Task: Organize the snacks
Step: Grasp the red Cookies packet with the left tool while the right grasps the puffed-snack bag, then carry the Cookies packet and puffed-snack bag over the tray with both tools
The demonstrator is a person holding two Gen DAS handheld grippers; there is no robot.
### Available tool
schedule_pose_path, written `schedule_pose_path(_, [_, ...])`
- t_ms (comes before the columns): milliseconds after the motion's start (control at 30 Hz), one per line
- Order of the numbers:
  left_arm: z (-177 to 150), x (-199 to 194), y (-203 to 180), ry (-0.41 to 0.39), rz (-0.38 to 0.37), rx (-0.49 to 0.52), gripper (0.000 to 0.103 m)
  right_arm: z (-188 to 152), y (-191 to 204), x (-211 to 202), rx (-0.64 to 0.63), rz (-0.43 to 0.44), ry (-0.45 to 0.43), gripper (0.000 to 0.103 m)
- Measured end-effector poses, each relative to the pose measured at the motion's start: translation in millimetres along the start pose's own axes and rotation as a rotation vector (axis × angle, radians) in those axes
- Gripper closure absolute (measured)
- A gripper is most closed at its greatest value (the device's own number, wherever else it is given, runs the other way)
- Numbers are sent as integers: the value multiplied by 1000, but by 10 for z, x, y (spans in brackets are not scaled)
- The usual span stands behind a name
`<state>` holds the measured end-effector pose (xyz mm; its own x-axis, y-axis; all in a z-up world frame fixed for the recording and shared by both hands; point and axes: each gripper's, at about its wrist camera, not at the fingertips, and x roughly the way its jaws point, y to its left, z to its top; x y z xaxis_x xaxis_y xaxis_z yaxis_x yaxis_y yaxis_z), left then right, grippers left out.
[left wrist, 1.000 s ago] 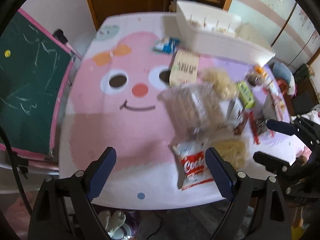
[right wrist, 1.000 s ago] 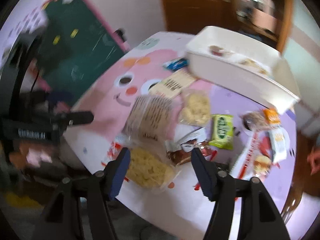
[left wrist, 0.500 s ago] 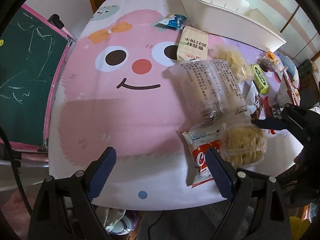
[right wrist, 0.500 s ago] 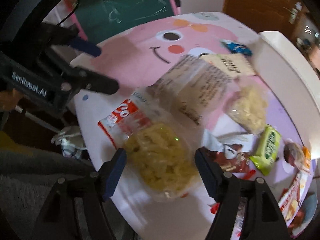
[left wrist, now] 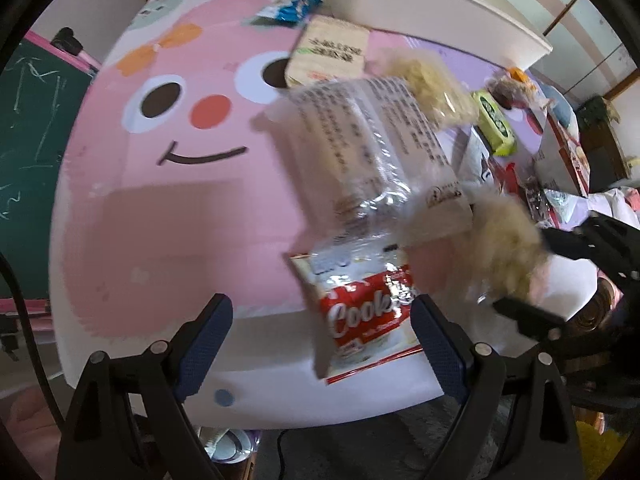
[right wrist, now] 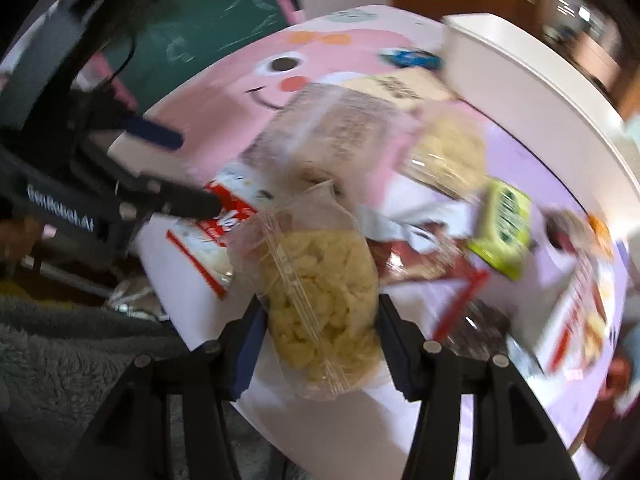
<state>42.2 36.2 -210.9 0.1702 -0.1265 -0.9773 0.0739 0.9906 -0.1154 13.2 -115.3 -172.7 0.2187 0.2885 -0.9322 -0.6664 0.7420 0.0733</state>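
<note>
My right gripper [right wrist: 320, 344] is shut on a clear bag of yellow puffed snacks [right wrist: 320, 300] at the table's near edge; the bag also shows blurred in the left wrist view [left wrist: 504, 240]. My left gripper [left wrist: 320, 348] is open and empty, its fingers on either side of a red and white cookie packet [left wrist: 360, 312] without touching it. A large clear printed bag [left wrist: 368, 140] lies just beyond the packet. The white bin [left wrist: 440, 0] stands at the far side of the table.
More snacks lie on the pink cartoon tablecloth [left wrist: 180, 208]: a beige packet [left wrist: 328, 52], a blue packet [left wrist: 288, 6], a second puffed-snack bag [left wrist: 432, 84], a green packet [left wrist: 496, 120], red wrappers [right wrist: 440, 264]. A green chalkboard [left wrist: 24, 140] stands at the left.
My right gripper has closed around the yellow puffed-snack bag, which was lying between its open fingers. My left gripper has moved closer to the cookie packet and stays open.
</note>
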Motion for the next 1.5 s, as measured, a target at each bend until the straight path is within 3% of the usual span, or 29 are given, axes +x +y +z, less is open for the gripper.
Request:
schedule_pose_path(233, [38, 200, -183, 38, 44, -17, 14, -45, -108, -242, 137, -101, -71, 49])
schedule_pose_path(400, [32, 264, -295, 54, 79, 0, 28, -50, -167, -313, 195, -139, -76, 49])
schedule_pose_path(533, [21, 216, -375, 31, 93, 21, 57, -11, -200, -327, 234, -148, -77, 49])
schedule_pose_path(767, [-64, 88, -456, 3, 86, 54, 58, 79, -247, -548, 289, -164, -107, 49])
schedule_pose_path(900, [-77, -178, -534, -51, 94, 86, 58, 205, -280, -715, 311, -194, -113, 49])
schedule_pose_path(1100, [117, -837, -705, -204, 121, 144, 58, 454, -414, -1079, 350, -243, -155, 49])
schedule_pose_path(1367, [823, -1614, -809, -375, 82, 111, 58, 766, -762, -1518, 392, -303, -213, 49])
schedule_pose_path(1500, [1266, -1822, -945, -439, 82, 111, 58, 941, -1002, -1688, 409, -330, -242, 49])
